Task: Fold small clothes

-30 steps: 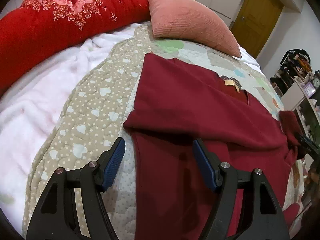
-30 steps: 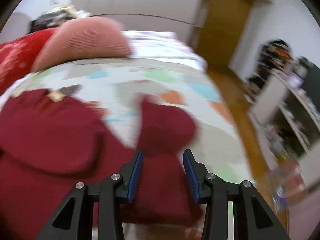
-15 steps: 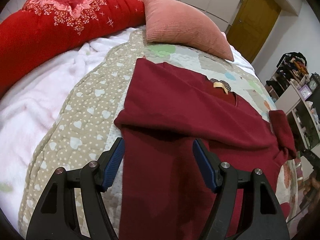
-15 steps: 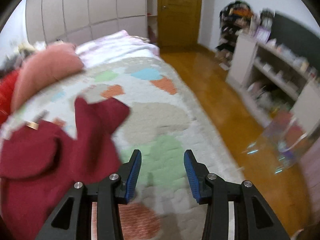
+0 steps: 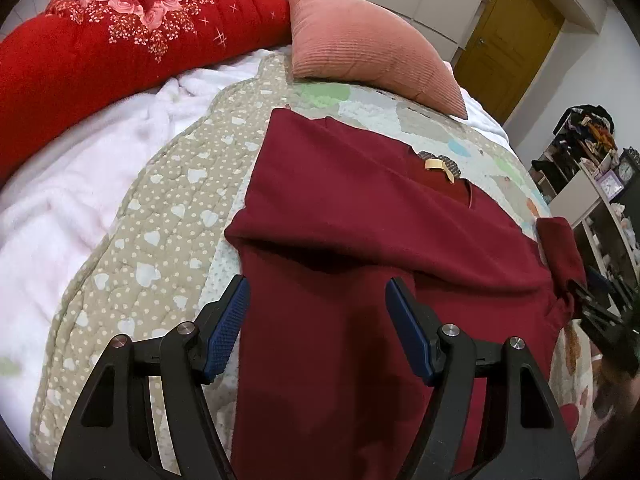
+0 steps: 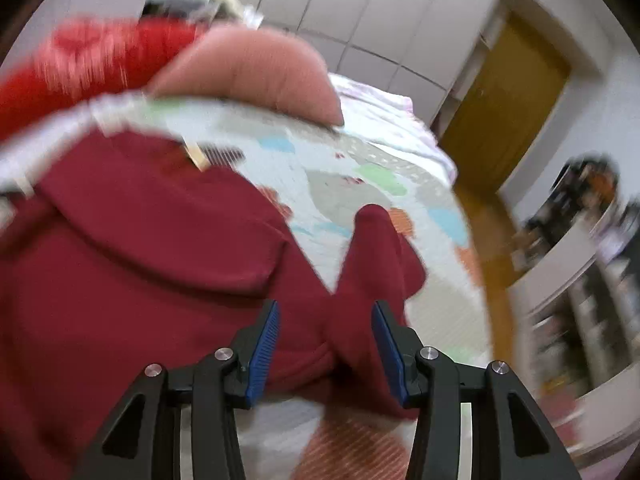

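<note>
A dark red sweater (image 5: 360, 216) lies flat on the quilt, one sleeve folded across its body, a tan neck label (image 5: 436, 166) at the collar. My left gripper (image 5: 320, 320) is open above the sweater's lower part, holding nothing. In the blurred right wrist view, the sweater (image 6: 140, 264) fills the left, and its other sleeve (image 6: 376, 256) sticks up. My right gripper (image 6: 324, 336) is open, with the base of that sleeve between its jaws. The right gripper also shows at the sleeve in the left wrist view (image 5: 588, 304).
A pink ribbed cushion (image 5: 360, 52) and a red floral duvet (image 5: 100, 52) lie at the head of the bed. A white fleece blanket (image 5: 80, 184) is on the left. The bed's right edge drops to a wooden floor (image 6: 496, 280), with shelves (image 5: 600, 208) beyond.
My right gripper swung away to face the floor, then came back to the sweater's sleeve. My left gripper shifted slightly over the sweater and stayed open.
</note>
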### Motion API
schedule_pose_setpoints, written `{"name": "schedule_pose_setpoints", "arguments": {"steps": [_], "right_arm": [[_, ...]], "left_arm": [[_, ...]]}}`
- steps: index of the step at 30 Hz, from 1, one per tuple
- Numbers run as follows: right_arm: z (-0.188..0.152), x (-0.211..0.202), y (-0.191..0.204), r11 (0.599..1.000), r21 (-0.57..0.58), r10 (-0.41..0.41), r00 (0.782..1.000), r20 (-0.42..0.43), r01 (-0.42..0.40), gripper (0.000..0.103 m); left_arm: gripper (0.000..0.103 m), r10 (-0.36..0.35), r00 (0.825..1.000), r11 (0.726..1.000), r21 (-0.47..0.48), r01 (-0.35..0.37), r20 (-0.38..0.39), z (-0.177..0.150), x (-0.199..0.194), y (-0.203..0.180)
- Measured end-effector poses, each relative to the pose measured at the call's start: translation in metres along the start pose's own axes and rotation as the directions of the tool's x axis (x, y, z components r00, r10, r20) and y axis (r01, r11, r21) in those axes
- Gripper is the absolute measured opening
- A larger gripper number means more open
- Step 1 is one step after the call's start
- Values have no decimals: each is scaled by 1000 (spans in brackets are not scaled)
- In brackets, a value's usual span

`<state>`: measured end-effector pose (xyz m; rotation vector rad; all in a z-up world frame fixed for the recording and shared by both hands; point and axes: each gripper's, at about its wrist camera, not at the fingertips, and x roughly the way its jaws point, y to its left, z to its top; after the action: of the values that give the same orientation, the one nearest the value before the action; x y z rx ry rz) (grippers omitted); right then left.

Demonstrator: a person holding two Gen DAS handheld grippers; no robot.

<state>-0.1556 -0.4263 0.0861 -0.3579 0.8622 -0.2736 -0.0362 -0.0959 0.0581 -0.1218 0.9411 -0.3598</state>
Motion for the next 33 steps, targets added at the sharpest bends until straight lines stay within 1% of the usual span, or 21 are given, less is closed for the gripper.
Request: {"name": "schedule_pose_setpoints", "arguments": {"steps": [3,5,7,8,9,10,11,12,13,14,15,17,19,20,22,23,25,26,29,32,33], "right_arm": [[-1,32,2,990,-108,-95,992,-81,86,45],[-6,52,-8,987,-111,-127,981,-144,112,43],[-12,57,-29,998,-13,-69,984,-163,68,34],[-15,52,-47,996,89,-6,989,-149,20,22],[-19,44,-66,980,196,50,992,-118,-26,18],[-23,36,-82,957,284,86,993,-86,-58,15],[-28,28,-99,922,378,112,993,-47,-86,7],[-42,17,-128,849,516,124,992,12,-112,8],[-52,11,-144,792,597,129,991,41,-127,7],[-65,8,-160,731,670,128,990,54,-131,7],[-83,9,-177,670,734,120,992,33,-105,7],[-101,15,-187,647,760,126,991,-33,-57,7],[-118,16,-189,626,777,171,984,-49,-70,8],[-125,14,-189,614,786,174,983,-49,-69,11],[-136,7,-191,589,807,136,989,-61,-32,26],[-141,0,-193,577,817,108,993,-53,-19,37],[-140,-10,-190,578,816,77,997,-28,-21,41],[-134,-17,-187,603,797,69,998,-6,-36,41],[-106,-25,-172,714,696,70,996,47,-83,41],[-77,-16,-155,814,579,32,999,34,-46,41],[-72,-10,-152,831,555,30,999,26,-40,42]], "left_arm": [[70,13,1000,1000,2,-13,2,0,0,4],[70,12,1000,1000,-12,-12,1,1,1,8],[70,9,1000,1000,-25,-9,-2,1,2,11],[70,7,1000,999,-33,-7,-4,0,2,12],[70,6,1000,999,-39,-6,-5,0,3,13],[70,4,1000,999,-41,-5,-6,0,3,12],[70,-1,1000,999,-44,0,-9,-1,3,11],[70,-4,1000,999,-44,4,-10,-1,3,10],[70,-10,1000,999,-41,9,-12,-2,2,8],[70,-13,1000,999,-36,13,-12,-2,1,6],[70,-14,1000,999,-29,13,-12,-3,1,3],[70,-13,1000,1000,-10,13,-6,-4,-2,-3],[70,-8,1000,1000,-3,8,-1,-5,-4,-5],[70,-7,1000,1000,-2,7,-1,-5,-4,-7],[70,-11,1000,1000,-6,11,-5,-5,-4,-8],[70,-13,1000,1000,-6,13,-7,-5,-4,-9],[70,-5,1000,1000,2,5,-5,-6,-5,-11],[70,-1,1000,1000,4,1,-4,-6,-5,-11],[70,-2,1000,1000,-5,2,-7,-7,-3,-12],[70,-5,1000,1000,0,5,-18,-9,-1,-15],[70,-1,1000,1000,7,1,-19,-10,-1,-16]]}}
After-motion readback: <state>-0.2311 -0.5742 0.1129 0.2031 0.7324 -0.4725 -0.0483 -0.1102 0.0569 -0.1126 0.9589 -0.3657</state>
